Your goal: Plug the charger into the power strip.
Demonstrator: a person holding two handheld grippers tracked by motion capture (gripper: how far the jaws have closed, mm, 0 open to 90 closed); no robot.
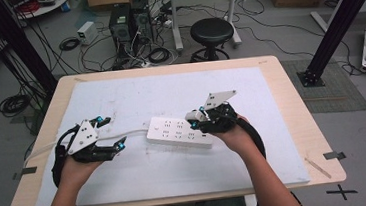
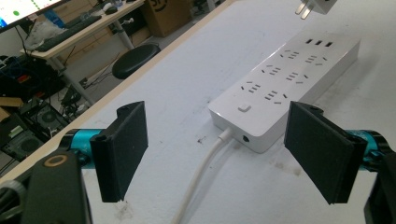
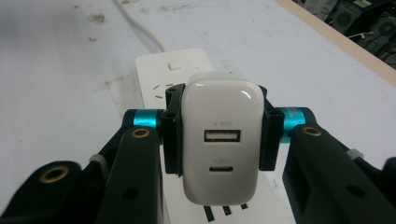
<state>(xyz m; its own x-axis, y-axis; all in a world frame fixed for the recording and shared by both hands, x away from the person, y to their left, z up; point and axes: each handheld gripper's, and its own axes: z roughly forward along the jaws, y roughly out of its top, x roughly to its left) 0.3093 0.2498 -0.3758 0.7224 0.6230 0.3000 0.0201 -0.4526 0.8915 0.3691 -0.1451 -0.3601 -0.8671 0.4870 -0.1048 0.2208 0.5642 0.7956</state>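
Between the two black jaws of the right gripper (image 3: 219,140), at the centre of the right gripper view, sits a white charger (image 3: 220,140), clamped on both flanks with its two ports facing the camera. Just behind and below it in that view lies the white power strip (image 3: 161,74), its button end toward the upper middle of the frame and its white cable (image 3: 140,25) running off to the upper left. In the high view the right gripper (image 1: 198,115) sits right of centre, over the right end of the power strip (image 1: 176,131), and the charger (image 1: 192,115) shows as a small white block at its tip. The charger's prongs (image 2: 303,9) appear at the top right of the left gripper view, hanging clear above the strip's far end.

At the centre left of the high view the left gripper (image 1: 113,134) stands with its jaws wide apart and nothing between them, straddling the cable (image 1: 128,133) near the strip's left end. In its own view the pads (image 2: 126,144) frame the strip (image 2: 285,79) and the cable (image 2: 205,168) without touching either.

Strip and cable lie on a pale mat (image 1: 142,177) covering the wooden table (image 1: 309,137); a black stool (image 1: 211,32) stands beyond the far edge at top centre.
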